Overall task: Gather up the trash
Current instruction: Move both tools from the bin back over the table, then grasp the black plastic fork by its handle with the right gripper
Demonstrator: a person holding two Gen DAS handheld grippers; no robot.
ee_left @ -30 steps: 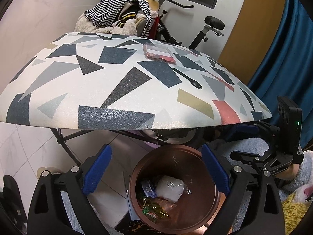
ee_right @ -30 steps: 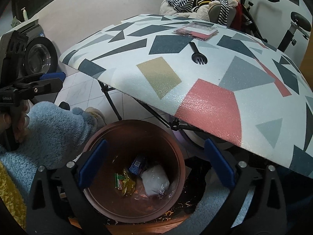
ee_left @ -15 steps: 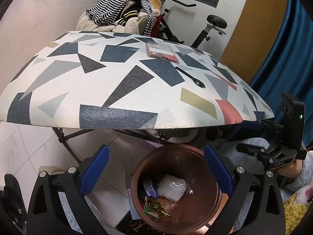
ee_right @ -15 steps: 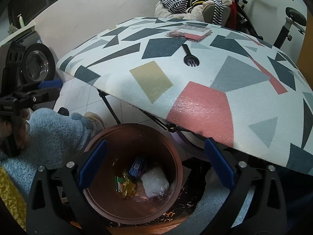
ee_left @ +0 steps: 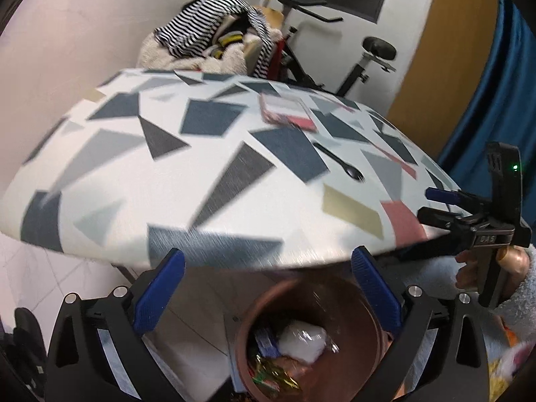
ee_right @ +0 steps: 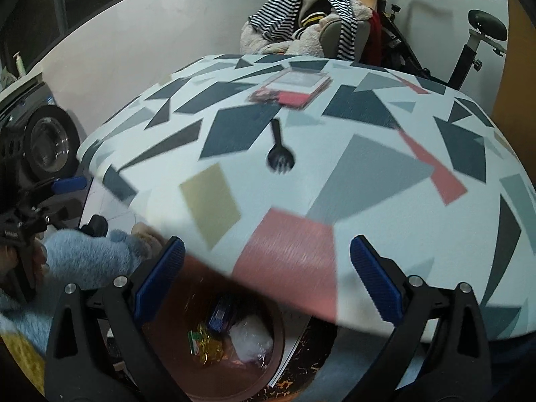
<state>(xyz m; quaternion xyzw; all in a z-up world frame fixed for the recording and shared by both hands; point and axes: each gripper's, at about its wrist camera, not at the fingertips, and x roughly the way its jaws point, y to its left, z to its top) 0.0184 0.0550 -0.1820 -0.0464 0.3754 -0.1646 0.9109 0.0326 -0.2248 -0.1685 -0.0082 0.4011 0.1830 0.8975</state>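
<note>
A brown round bin stands on the floor below the table's near edge; it also shows in the right wrist view. Inside lie a white crumpled bag, a blue wrapper and a yellow-green wrapper. On the patterned table lie a black plastic fork and a flat red and clear packet; both also show in the left wrist view, fork, packet. My left gripper and right gripper are both open and empty, held at table-edge height above the bin.
An exercise bike draped with striped clothes stands behind the table. A blue curtain hangs at the right. A washing machine stands at the left in the right wrist view. The table's folding legs run under it.
Both grippers have risen from over the bin toward table height, still open. The table top fills more of both views and the bin has dropped toward the bottom edge.
</note>
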